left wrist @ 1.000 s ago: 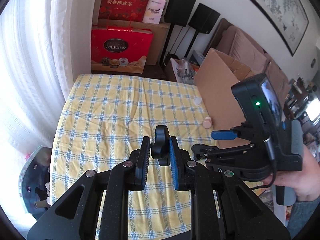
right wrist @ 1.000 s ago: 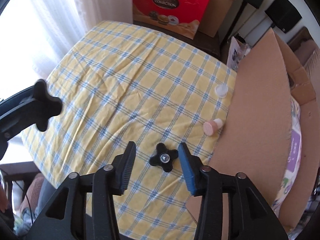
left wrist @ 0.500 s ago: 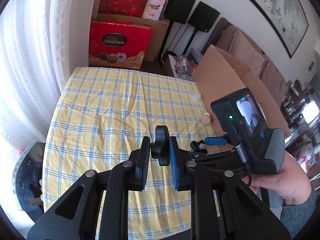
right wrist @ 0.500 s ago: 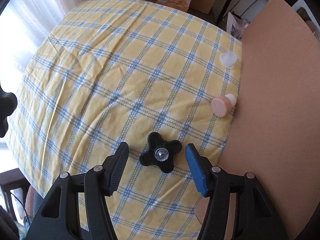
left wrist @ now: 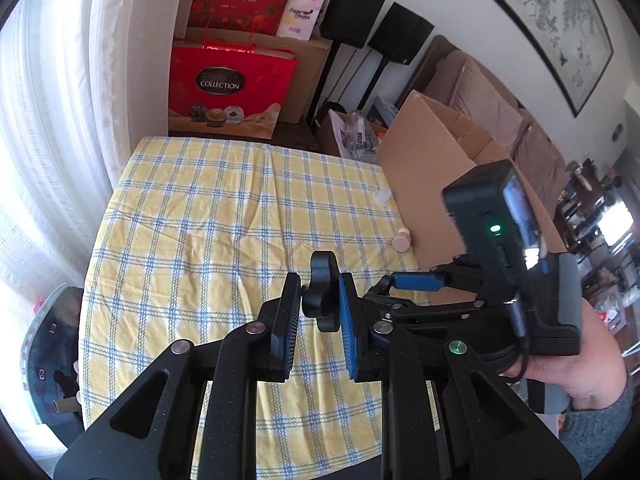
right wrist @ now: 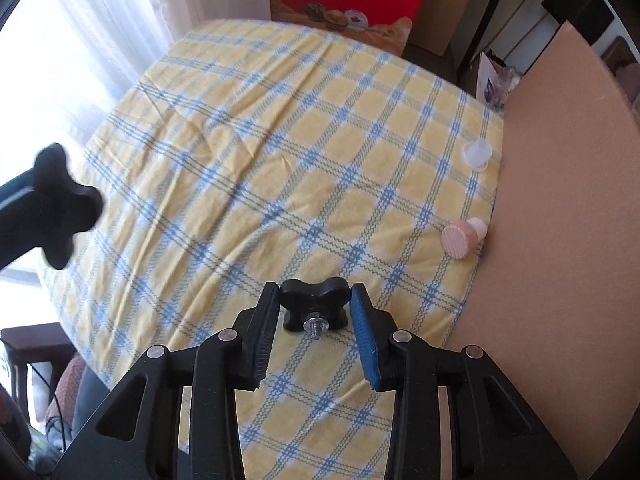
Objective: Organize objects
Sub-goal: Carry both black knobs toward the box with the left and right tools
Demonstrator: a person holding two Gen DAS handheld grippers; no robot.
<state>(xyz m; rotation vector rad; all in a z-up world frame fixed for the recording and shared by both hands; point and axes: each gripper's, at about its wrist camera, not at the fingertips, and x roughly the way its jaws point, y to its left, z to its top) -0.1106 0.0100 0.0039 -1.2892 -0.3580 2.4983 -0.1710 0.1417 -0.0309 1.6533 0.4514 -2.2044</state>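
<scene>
In the left wrist view, a black star knob (left wrist: 322, 292) is being held edge-on, clamped between the pads of the left gripper (left wrist: 320, 312), above the counter (left wrist: 208, 216) covered in a yellow and blue checked cloth. The right gripper (left wrist: 404, 284) is being seen just to the right, held by a hand (left wrist: 576, 364). A wooden-capped stopper (left wrist: 401, 241) and a clear cap (left wrist: 381, 197) are lying near the counter's right edge, beside a cardboard box (left wrist: 432, 168).

In the right wrist view, a second black star knob (right wrist: 314, 306), its bolt pointing toward the camera, is being gripped between the pads of the right gripper (right wrist: 316, 312). Whether it is being lifted clear of the cloth cannot be told. The first knob (right wrist: 60, 204) is being shown at the left edge, blurred.
</scene>
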